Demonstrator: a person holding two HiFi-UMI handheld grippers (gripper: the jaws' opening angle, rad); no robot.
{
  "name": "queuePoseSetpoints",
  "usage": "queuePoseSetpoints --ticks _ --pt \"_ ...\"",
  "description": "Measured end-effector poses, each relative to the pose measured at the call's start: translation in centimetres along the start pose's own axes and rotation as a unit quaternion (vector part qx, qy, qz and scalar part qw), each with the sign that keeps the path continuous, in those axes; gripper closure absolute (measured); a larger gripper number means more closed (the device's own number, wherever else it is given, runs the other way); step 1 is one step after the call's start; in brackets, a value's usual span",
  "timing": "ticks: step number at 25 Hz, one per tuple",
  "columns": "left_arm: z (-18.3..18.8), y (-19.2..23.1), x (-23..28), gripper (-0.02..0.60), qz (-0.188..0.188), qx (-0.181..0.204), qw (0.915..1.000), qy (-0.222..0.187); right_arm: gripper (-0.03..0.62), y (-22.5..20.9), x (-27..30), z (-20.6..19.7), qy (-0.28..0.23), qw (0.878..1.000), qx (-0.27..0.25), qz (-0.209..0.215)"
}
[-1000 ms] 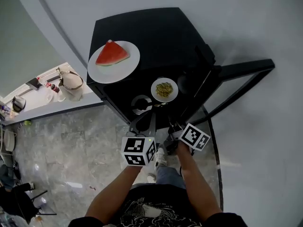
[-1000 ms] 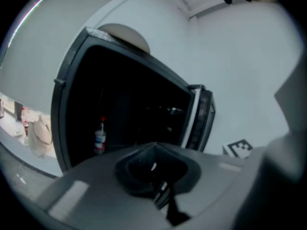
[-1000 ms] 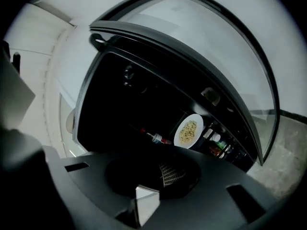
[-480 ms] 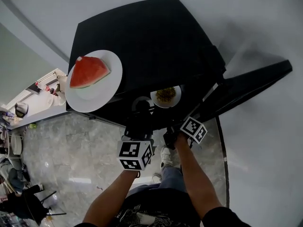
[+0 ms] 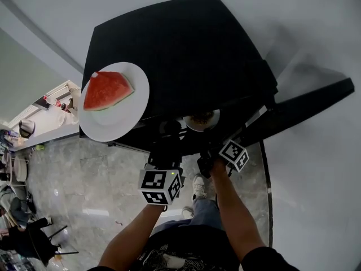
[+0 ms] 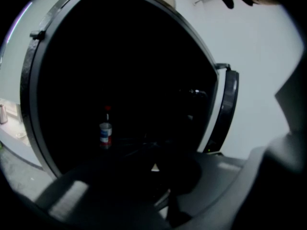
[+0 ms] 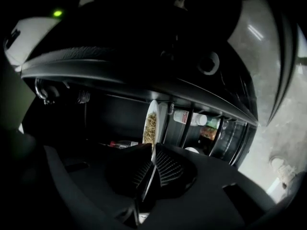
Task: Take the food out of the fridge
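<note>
Pinching the rim of the small food plate [image 7: 150, 123] with the right gripper [image 7: 153, 161], jaws just closed down to a thin gap on it. Held at the fridge [image 5: 180, 55] opening, half hidden under its top, beside the open door [image 5: 307, 101].

Both bare forearms [image 5: 234, 213] reach up from the bottom edge of the head view, side by side. The right gripper [image 7: 153, 163], rolled onto its side, has just been closing its jaws and pinches the rim of a plate [image 7: 151, 123]. The left gripper [image 5: 167, 147] sits at frame centre, its jaws lost in darkness.
</note>
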State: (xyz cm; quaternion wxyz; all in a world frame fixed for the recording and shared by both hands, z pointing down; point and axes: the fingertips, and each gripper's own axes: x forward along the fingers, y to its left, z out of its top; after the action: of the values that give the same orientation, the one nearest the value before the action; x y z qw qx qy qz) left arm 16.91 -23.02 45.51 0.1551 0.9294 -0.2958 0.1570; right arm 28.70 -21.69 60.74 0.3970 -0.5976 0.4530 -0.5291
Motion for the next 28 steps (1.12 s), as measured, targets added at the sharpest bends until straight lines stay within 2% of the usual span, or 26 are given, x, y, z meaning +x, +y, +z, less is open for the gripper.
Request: queuePoseSetpoints --ticks 5,9,14,17,23,28 --pt "-0.4 -0.1 0.1 0.58 -0.002 -0.002 1.0 0.002 0.576 -0.1 -1.3 -0.8 -0.006 1.0 0.028 0.012" --pt "-0.8 -0.7 -0.1 0.58 -0.008 -0.002 0.9999 0.006 0.574 -0.3 -1.7 -1.4 -0.004 0.999 0.03 0.018" --pt "-0.8 -0.4 -0.5 0.58 -0.004 0.004 0.9999 0.009 0.54 -0.3 -0.7 -0.3 -0.017 0.998 0.053 0.023" --pt "-1.0 0.0 -0.8 0.58 0.002 0.004 0.9999 0.011 0.576 -0.4 -0.4 0.2 -0.018 0.999 0.048 0.009" --pt "-0.8 -0.4 -1.0 0.58 -0.001 0.003 1.0 0.008 0.583 -0.1 -1.0 0.4 -0.015 0.998 0.058 0.016" --pt "-0.2 -1.0 -1.6 0.58 -0.007 0.009 0.9999 -0.002 0.583 1.7 -2.9 -0.2 -0.009 0.996 0.071 0.047"
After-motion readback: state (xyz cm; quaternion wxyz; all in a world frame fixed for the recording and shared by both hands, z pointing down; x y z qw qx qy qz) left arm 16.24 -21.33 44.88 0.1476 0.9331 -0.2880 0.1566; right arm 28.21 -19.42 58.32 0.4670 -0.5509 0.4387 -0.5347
